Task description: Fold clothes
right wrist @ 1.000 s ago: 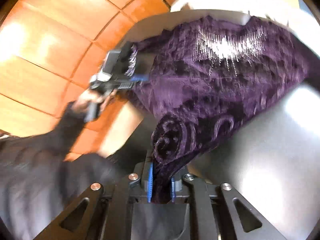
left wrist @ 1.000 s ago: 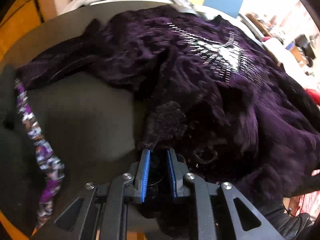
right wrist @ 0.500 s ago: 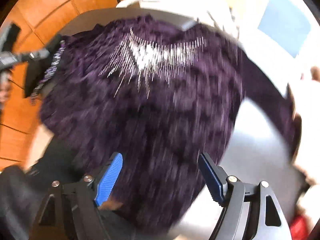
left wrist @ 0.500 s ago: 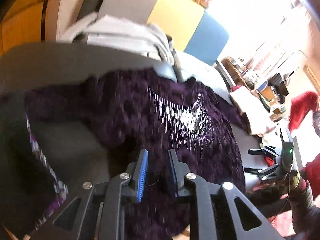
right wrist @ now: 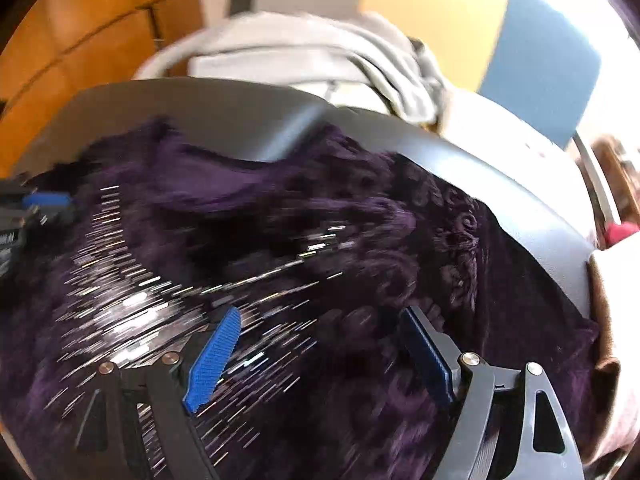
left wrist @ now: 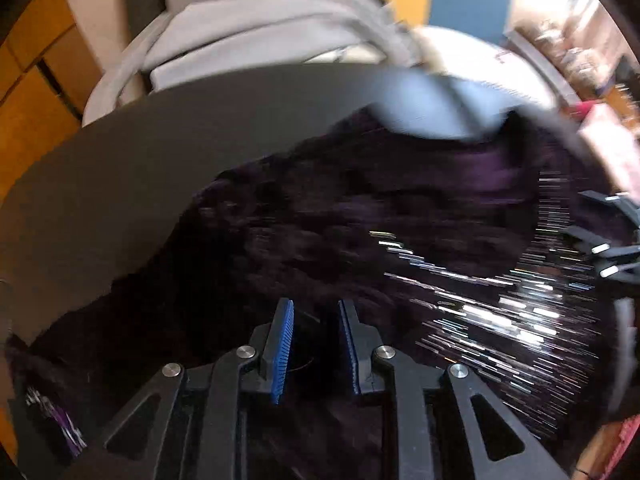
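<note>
the purple top [right wrist: 360, 248] is lying spread over the dark tabletop [left wrist: 160, 152], its plush pile showing swirl patterns and a patch of silvery beads [right wrist: 132, 312] glinting across the front. your left gripper [left wrist: 314, 344] is sitting low over the near edge of the top, its blue-padded fingers [left wrist: 280, 348] standing a narrow gap apart with dark fabric showing between them; you cannot tell whether they are pinching it. your right gripper [right wrist: 320, 356] is hovering over the top with its fingers [right wrist: 212, 360] spread wide, holding nothing. grey clothes [left wrist: 260, 36] are lying beyond the far edge of the tabletop. both views are smearing with motion blur, so the beads are showing as streaks, and the top's near hem is hiding behind the gripper bodies.
</note>
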`<act>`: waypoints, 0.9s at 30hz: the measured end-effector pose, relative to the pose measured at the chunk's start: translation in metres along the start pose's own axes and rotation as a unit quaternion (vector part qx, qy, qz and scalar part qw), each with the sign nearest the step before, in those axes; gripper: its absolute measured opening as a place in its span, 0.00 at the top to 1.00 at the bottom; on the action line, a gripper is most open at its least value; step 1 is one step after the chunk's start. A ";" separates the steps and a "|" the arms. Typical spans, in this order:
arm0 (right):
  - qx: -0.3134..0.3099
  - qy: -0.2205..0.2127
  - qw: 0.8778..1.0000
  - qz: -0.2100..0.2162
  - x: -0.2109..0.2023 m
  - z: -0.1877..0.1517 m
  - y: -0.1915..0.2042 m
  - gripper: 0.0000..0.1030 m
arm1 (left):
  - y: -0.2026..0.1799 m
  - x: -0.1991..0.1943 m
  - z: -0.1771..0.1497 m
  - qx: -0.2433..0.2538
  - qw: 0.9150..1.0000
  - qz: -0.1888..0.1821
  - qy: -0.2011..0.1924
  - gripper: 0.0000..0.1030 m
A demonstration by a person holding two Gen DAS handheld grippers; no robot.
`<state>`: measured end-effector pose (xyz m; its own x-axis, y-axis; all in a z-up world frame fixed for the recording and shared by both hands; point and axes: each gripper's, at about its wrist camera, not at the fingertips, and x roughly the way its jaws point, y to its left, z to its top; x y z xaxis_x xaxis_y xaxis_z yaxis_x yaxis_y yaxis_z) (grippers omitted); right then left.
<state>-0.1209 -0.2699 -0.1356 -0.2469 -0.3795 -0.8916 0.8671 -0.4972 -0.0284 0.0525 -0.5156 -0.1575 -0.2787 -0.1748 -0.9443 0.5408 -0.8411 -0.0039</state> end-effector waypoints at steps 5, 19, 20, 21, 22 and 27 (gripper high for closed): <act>0.043 -0.029 0.999 0.004 0.032 0.026 -0.024 0.02 | 0.020 0.012 0.036 0.010 0.997 0.059 -0.057 0.71; 0.059 -0.094 0.993 0.041 0.025 0.054 -0.042 0.00 | 0.067 -0.066 0.023 -0.109 0.973 -0.044 -0.197 0.74; 0.050 -0.098 0.992 0.056 0.013 0.044 -0.036 0.00 | 0.062 -0.077 0.005 -0.107 0.972 -0.056 -0.200 0.74; 0.040 -0.102 0.992 0.070 0.002 0.032 -0.031 0.00 | 0.055 -0.083 -0.013 -0.099 0.973 -0.066 -0.198 0.74; 0.029 -0.103 0.991 0.085 -0.012 0.017 -0.023 0.00 | 0.046 -0.086 -0.026 -0.090 0.975 -0.069 -0.193 0.74; -0.023 -0.059 0.985 0.159 -0.057 -0.076 0.013 0.00 | 0.012 -0.083 -0.099 -0.043 0.985 -0.054 -0.156 0.74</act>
<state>-0.0631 -0.1953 -0.1189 -0.0060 -0.6005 -0.7996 0.9265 -0.3041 0.2215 0.1609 -0.4607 -0.1116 -0.5610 -0.2463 -0.7903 0.5564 -0.8191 -0.1396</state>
